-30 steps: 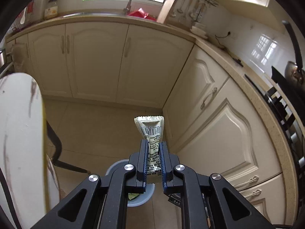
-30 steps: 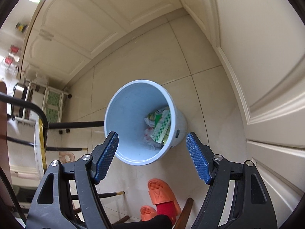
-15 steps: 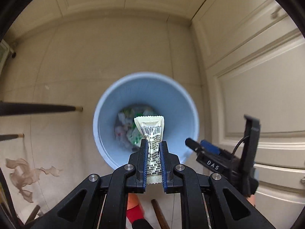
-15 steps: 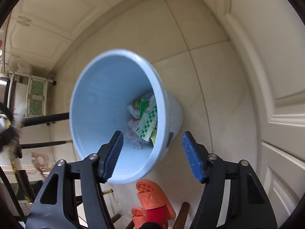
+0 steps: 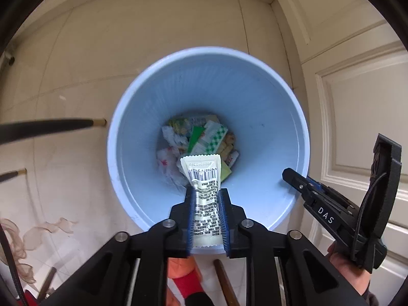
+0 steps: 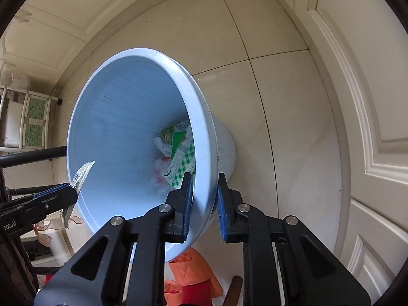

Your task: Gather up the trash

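Bin (image 6: 204,137) rim — right hand-held gripper (image 6: 204,199) closing on it | sachet (image 5: 204,204) — left hand-held gripper (image 5: 206,219) opening.

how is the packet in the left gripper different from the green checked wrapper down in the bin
The packet is cream with black print and a barcode; the green checked wrapper is white with green checks. The packet sits between the fingers of the left gripper, whose jaws are opening, above the pale blue bin; the checked wrapper lies loose at the bottom among other trash. The packet hangs straight and flat; the checked wrapper lies tilted. Both are flat food-style wrappers.
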Demonstrator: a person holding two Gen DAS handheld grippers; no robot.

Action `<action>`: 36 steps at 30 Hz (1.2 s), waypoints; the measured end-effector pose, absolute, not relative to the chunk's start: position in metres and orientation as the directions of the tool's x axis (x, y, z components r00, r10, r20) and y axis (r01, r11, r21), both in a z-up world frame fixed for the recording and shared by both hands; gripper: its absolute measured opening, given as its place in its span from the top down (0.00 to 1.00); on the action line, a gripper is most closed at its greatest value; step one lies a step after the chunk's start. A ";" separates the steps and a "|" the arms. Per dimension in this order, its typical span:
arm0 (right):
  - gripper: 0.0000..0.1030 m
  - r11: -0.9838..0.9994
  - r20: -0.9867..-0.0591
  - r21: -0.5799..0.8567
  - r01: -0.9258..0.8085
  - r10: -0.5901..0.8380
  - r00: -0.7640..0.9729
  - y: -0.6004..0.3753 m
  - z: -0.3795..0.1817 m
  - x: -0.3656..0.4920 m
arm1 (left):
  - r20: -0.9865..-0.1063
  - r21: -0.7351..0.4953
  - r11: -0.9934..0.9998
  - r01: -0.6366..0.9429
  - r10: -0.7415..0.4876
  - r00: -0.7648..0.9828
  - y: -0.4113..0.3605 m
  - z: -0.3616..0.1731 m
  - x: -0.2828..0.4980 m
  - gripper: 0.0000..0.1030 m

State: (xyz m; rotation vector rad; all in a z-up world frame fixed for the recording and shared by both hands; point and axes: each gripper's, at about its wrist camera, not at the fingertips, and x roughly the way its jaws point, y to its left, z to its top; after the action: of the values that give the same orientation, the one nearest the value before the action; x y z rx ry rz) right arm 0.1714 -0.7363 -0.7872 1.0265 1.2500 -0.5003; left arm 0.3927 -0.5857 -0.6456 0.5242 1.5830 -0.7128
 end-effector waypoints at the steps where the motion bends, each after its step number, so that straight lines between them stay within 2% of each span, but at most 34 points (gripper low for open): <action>1: 0.83 0.492 -0.935 0.354 0.795 0.207 0.288 -0.736 -0.787 0.172 | -0.991 -0.129 0.706 0.696 -0.066 -0.117 -0.584 -0.643 0.395 0.66; 2: 0.83 0.491 -0.935 0.353 0.796 0.208 0.287 -0.736 -0.786 0.171 | -0.992 -0.120 0.708 0.696 -0.066 -0.104 -0.583 -0.640 0.396 0.41; 3: 0.83 0.487 -0.935 0.355 0.798 0.208 0.289 -0.736 -0.786 0.171 | -0.993 -0.113 0.706 0.699 -0.066 -0.094 -0.582 -0.637 0.397 0.31; 4: 0.83 0.485 -0.934 0.356 0.799 0.209 0.290 -0.735 -0.786 0.171 | -0.995 -0.103 0.704 0.703 -0.071 -0.074 -0.580 -0.632 0.396 0.26; 8: 0.82 0.487 -0.941 0.338 0.806 0.185 0.282 -0.738 -0.774 0.169 | -0.997 -0.065 0.704 0.707 -0.074 -0.018 -0.572 -0.604 0.373 0.23; 13: 0.79 0.502 -0.933 0.350 0.791 0.106 0.345 -0.734 -0.707 0.163 | -0.979 -0.071 0.688 0.722 -0.187 0.082 -0.563 -0.531 0.337 0.22; 18: 0.56 0.529 -0.879 0.396 0.751 -0.017 0.476 -0.726 -0.600 0.155 | -0.891 -0.071 0.651 0.755 -0.382 0.246 -0.532 -0.422 0.290 0.21; 21: 0.39 0.569 -0.826 0.426 0.704 -0.073 0.559 -0.711 -0.532 0.151 | -0.809 -0.068 0.630 0.774 -0.489 0.326 -0.510 -0.358 0.254 0.13; 23: 0.39 0.610 -0.795 0.419 0.672 -0.112 0.597 -0.697 -0.489 0.149 | -0.753 -0.061 0.610 0.790 -0.548 0.364 -0.489 -0.319 0.230 0.12; 25: 0.33 0.646 -0.757 0.409 0.645 -0.156 0.635 -0.679 -0.445 0.139 | -0.703 -0.053 0.615 0.786 -0.582 0.408 -0.463 -0.284 0.207 0.08; 26: 0.26 0.660 -0.741 0.399 0.636 -0.177 0.648 -0.669 -0.424 0.136 | -0.676 -0.055 0.620 0.782 -0.600 0.428 -0.448 -0.267 0.198 0.05; 27: 0.16 0.676 -0.728 0.382 0.630 -0.199 0.656 -0.659 -0.403 0.133 | -0.653 -0.048 0.633 0.773 -0.605 0.456 -0.432 -0.251 0.184 0.03; 28: 0.14 0.691 -0.711 0.375 0.618 -0.213 0.670 -0.649 -0.385 0.131 | -0.625 -0.030 0.648 0.761 -0.606 0.491 -0.416 -0.237 0.173 0.01; 31: 0.13 0.742 -0.646 0.365 0.562 -0.233 0.727 -0.615 -0.328 0.123 | -0.533 0.022 0.698 0.715 -0.597 0.599 -0.367 -0.204 0.138 0.01; 36: 0.03 0.835 -0.523 0.337 0.434 -0.217 0.824 -0.554 -0.237 0.117 | -0.429 0.085 0.778 0.622 -0.535 0.728 -0.287 -0.161 0.082 0.01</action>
State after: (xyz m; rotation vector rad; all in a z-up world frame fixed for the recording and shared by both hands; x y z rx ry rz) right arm 0.1165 -0.5539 -0.2374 0.4654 0.4899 -0.3600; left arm 0.0816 -0.2869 -0.1608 0.2302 0.3992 -0.6442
